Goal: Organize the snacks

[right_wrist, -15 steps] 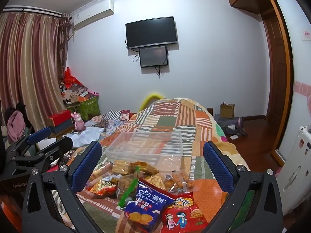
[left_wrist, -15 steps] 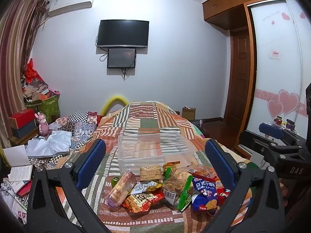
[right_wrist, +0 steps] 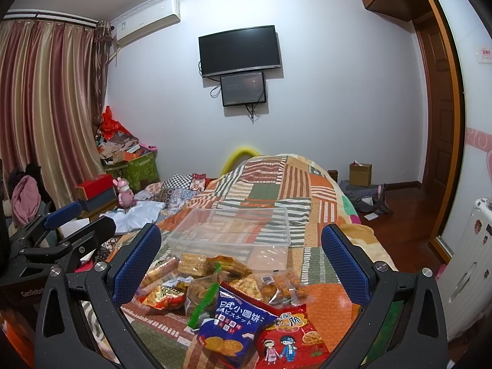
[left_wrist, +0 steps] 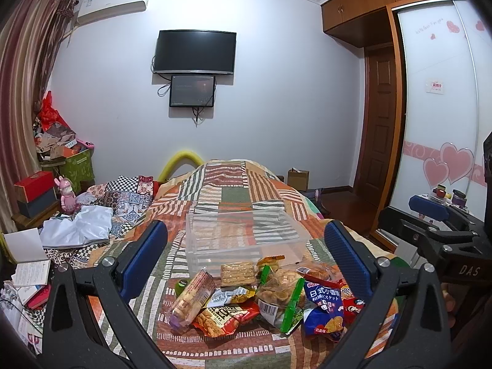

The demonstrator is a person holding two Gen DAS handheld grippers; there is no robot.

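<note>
A pile of snack packets lies on the patchwork bed: a blue biscuit bag (left_wrist: 323, 310) (right_wrist: 233, 326), a red bag (right_wrist: 289, 341), a red-orange chips bag (left_wrist: 224, 316), a cracker sleeve (left_wrist: 192, 296), a square cracker pack (left_wrist: 238, 273) and a clear bag with a green clip (left_wrist: 281, 292). Just behind the pile stands an empty clear plastic box (left_wrist: 243, 233) (right_wrist: 233, 230). My left gripper (left_wrist: 246, 258) is open and empty, held above the pile. My right gripper (right_wrist: 241, 261) is open and empty, also above the pile, to the right of the left one.
The bed's quilt (left_wrist: 233, 190) runs back toward the wall with the TV (left_wrist: 195, 52). Clothes and a white sheet (left_wrist: 80, 227) lie at the left of the bed. Boxes (left_wrist: 33, 190) stack by the curtain. A wardrobe (left_wrist: 436, 123) and door stand at the right.
</note>
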